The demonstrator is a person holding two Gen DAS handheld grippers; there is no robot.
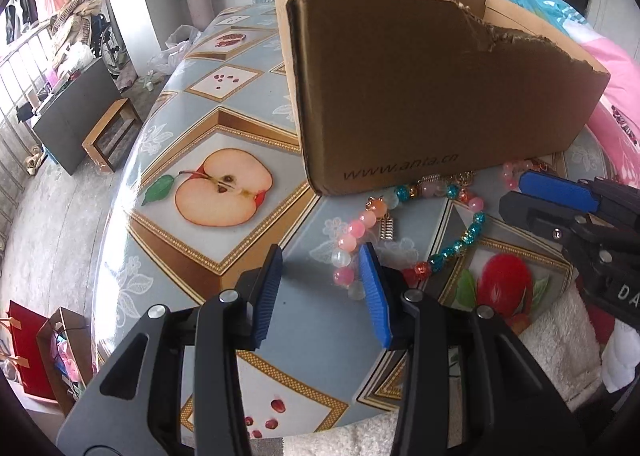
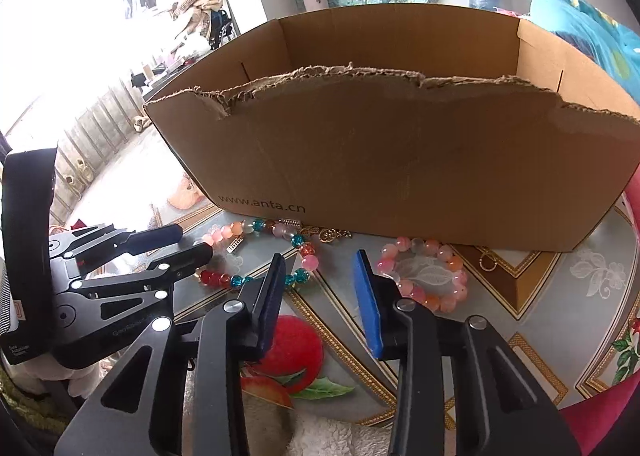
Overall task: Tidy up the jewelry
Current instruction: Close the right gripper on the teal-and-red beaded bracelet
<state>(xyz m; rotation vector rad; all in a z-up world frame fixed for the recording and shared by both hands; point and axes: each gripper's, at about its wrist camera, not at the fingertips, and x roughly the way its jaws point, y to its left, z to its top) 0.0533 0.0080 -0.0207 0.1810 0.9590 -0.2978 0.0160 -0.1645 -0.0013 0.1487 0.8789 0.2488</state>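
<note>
Bench: fruit-print cover, filling most of both views. Cardboard box, torn rim, upper centre, open top. Multicoloured bead bracelet lies just below the box, centre right in the left view. Pink bead bracelet lies right of centre in the right view. Left gripper: jaws partly open, holding nothing. Right gripper: jaws partly open, holding nothing, between both bracelets.

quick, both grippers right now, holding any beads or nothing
left gripper: jaws apart, empty, beside the multicolour bracelet.
right gripper: jaws apart, empty, near the pink bracelet.
</note>
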